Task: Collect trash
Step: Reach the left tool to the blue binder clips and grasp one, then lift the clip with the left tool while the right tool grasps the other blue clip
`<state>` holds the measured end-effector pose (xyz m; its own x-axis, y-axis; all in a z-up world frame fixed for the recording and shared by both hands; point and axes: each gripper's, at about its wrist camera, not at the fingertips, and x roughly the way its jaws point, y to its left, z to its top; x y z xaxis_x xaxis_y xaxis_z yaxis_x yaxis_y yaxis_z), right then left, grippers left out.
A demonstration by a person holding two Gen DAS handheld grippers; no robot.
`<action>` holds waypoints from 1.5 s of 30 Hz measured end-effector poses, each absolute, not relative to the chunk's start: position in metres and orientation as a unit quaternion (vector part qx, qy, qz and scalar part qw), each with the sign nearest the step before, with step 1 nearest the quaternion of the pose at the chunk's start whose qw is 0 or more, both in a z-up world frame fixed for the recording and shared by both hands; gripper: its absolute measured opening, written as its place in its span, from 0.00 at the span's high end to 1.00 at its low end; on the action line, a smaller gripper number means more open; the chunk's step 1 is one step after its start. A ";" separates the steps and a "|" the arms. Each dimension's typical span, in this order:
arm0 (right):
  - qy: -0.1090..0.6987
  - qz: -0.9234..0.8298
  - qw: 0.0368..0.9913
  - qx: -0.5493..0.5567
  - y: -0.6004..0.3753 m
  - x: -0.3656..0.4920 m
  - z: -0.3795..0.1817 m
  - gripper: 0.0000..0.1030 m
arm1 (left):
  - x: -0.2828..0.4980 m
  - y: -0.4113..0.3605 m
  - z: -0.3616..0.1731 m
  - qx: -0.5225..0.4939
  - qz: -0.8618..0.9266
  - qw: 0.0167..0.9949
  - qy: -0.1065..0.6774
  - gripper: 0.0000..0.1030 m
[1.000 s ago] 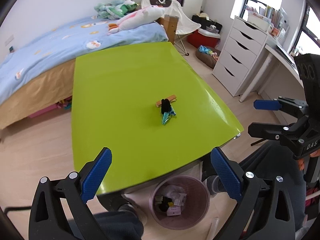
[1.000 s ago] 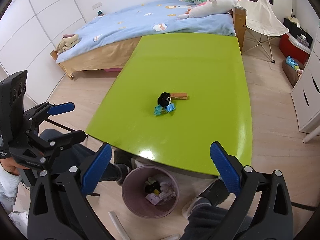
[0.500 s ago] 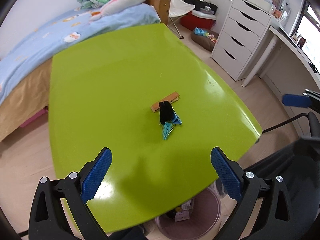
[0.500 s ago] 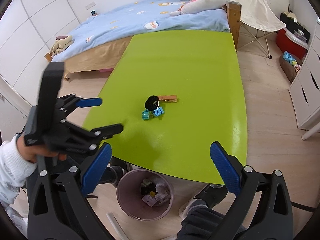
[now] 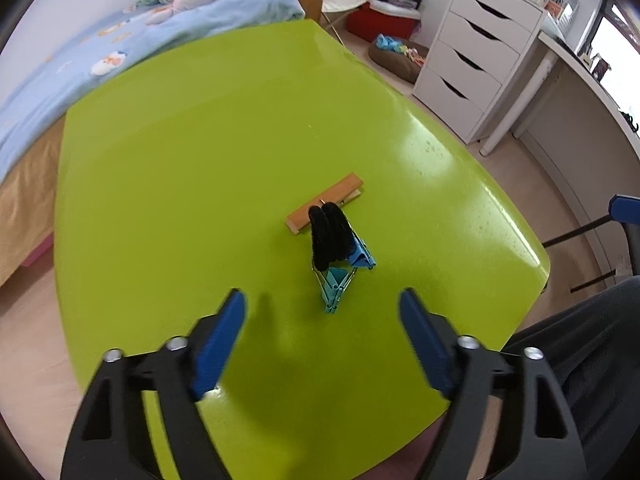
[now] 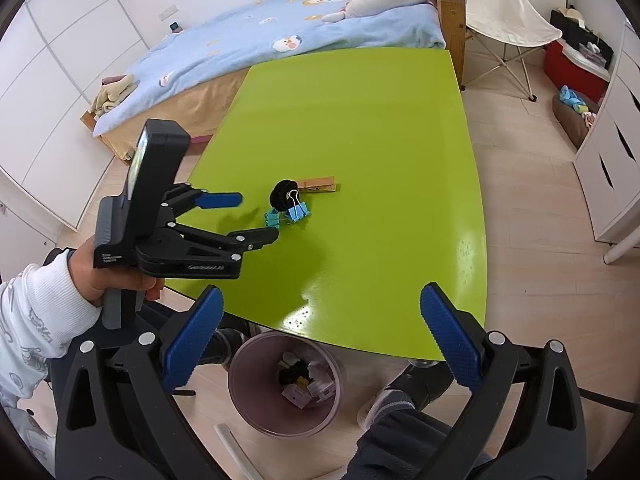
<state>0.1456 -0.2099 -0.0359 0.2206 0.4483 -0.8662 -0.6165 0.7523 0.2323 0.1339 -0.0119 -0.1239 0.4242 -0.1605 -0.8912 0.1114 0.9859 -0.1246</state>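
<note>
just ahead of the left gripper [image 5: 322, 308], whose blue pads are spread apart and grasp nothing, lies a small heap on the lime-green tabletop [image 5: 180, 160]: two light blue binder clips [image 5: 340, 276], a black hair tie [image 5: 329, 236] propped on them, and a wooden clothespin [image 5: 325, 208] touching the tie's far side. the nearest clip sits between the left gripper's fingertips but a little beyond them, not touched. the right gripper [image 6: 320, 320] hangs released off the tabletop's near edge, well apart from the heap [image 6: 290, 204]. below that edge, on the floor, stands a pink trash bin [image 6: 286, 380] with scraps inside.
</note>
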 end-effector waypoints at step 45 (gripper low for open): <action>0.514 0.453 0.683 -0.253 -0.083 0.185 -0.110 0.16 | 0.091 0.027 -0.083 -0.066 -0.052 0.849 0.522 0.92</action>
<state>0.1845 -0.0827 -0.1105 0.0613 0.3594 -0.9312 -0.8789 0.4617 0.1203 0.0912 0.0270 -0.0826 0.4507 -0.1573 -0.8787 0.0189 0.9858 -0.1668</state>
